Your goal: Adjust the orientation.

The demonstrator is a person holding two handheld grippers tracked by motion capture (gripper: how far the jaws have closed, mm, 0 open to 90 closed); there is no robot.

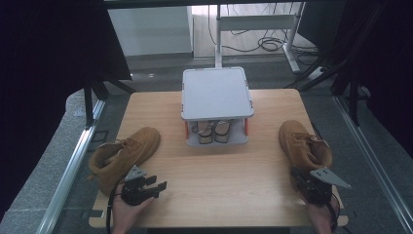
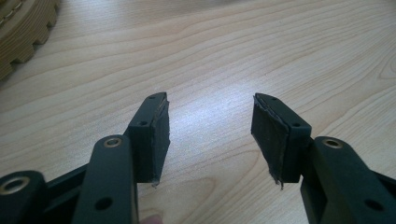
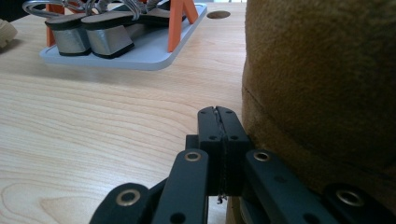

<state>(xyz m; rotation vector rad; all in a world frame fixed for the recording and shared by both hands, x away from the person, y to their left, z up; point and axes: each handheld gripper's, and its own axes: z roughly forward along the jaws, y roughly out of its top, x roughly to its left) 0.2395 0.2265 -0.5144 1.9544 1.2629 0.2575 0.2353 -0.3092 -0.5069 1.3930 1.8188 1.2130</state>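
Wooden desk (image 1: 214, 170) seen from above, grey floor and cables beyond. At desk centre, grey two-tier shoe rack (image 1: 217, 92) with a pair of heeled sandals (image 1: 214, 131) on its lower shelf. Tan boot (image 1: 124, 156) near the left edge, second tan boot (image 1: 303, 146) near the right edge. Left tool (image 1: 158, 187) just beside the left boot, not touching; right tool (image 1: 311, 187) close against the heel end of the right boot.

Left gripper view: left tool (image 2: 210, 126) released, jaws wide apart over bare wood, nothing between them; ridged boot sole (image 2: 23, 32) at top left.

Right gripper view: right tool (image 3: 219, 116) clenched on nothing, alongside the suede boot wall (image 3: 322, 79); rack and sandals (image 3: 88, 35) farther off.

Probable next step: gripping a boot. Best done by opening the right jaws first, then closing on the collar or heel rim, not the soft side.
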